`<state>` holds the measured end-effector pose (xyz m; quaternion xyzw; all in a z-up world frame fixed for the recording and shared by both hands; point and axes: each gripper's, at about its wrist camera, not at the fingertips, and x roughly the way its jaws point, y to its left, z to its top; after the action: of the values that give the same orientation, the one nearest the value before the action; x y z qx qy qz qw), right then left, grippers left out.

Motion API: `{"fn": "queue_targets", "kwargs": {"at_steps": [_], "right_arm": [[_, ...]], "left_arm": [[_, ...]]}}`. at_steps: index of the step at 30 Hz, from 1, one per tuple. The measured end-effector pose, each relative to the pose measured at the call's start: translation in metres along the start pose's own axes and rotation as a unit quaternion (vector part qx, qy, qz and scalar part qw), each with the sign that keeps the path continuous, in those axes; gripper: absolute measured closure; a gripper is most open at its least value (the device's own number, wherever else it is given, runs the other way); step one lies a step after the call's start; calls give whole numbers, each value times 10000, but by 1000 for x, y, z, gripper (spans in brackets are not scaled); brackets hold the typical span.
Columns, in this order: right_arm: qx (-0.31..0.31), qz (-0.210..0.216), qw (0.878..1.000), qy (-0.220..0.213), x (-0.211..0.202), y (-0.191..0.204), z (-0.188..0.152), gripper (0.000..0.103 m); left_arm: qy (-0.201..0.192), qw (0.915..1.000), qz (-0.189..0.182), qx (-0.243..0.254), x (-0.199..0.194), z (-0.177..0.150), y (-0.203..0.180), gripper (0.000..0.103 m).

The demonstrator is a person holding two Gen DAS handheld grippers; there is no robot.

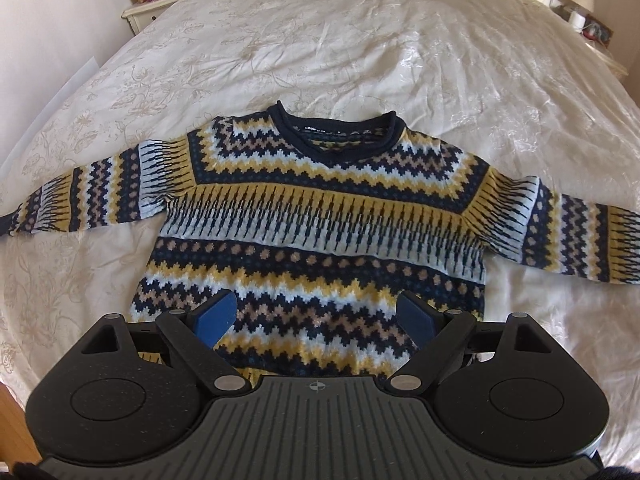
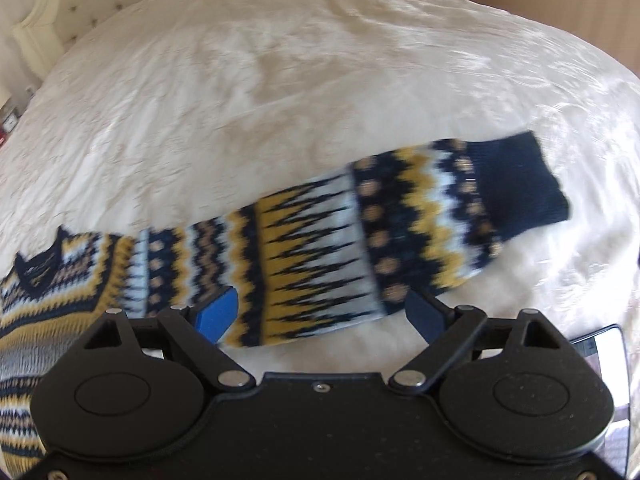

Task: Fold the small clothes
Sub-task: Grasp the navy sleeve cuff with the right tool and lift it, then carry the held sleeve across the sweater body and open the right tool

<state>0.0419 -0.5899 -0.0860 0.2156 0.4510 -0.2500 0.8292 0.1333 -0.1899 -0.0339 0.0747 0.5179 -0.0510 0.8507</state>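
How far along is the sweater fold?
Done: the patterned sweater lies flat on the bedspread, sleeves out. In hand: nothing; the left gripper is open over the hem, the right gripper open over the right sleeve. Left: every fold.

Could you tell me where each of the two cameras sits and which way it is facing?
Left wrist: on the left gripper, looking down over its open blue fingers at the sweater body spread flat on the bed; nightstands at both far corners.
Right wrist: on the right gripper, looking down over its open fingers at the sweater's sleeve and dark cuff; the picture is blurred.
Shared: the sweater and the bed; neither shows the other gripper.
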Motion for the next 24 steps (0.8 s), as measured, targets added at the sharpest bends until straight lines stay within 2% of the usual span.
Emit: {"fn": "queue_targets", "kwargs": {"at_steps": [4, 7, 9, 11, 12, 13, 14, 16, 20, 24], "right_arm": [[654, -86, 9978, -32, 9, -38, 4, 12], [1150, 132, 9932, -125, 16, -57, 5, 13], [1325, 263, 9905, -243, 18, -63, 6, 24], [1315, 124, 9907, -314, 19, -62, 8, 52], [1294, 16, 9911, -321, 19, -62, 9, 59], [1287, 2, 9911, -335, 18, -61, 9, 72], [1315, 69, 9907, -344, 16, -61, 9, 80], [1332, 143, 9902, -383, 11, -56, 11, 82], [962, 185, 9938, -528, -9, -28, 15, 83], [509, 424, 9950, -742, -33, 26, 20, 83]], "left_arm": [[59, 9999, 117, 27, 2, 1, -3, 16], [106, 9998, 191, 5, 3, 0, -2, 16], [123, 9997, 221, -11, 4, -1, 0, 16], [150, 9996, 227, -18, 5, -2, 2, 16], [161, 9996, 217, -15, 6, -2, 4, 16], [167, 9997, 202, -4, 7, -3, 5, 16], [166, 9997, 186, 20, 8, -3, 7, 16], [152, 9997, 162, 75, 9, -4, 12, 16], [132, 9997, 71, 174, 14, -3, 25, 16], [138, 9994, -73, 296, 22, 1, 46, 16]]}}
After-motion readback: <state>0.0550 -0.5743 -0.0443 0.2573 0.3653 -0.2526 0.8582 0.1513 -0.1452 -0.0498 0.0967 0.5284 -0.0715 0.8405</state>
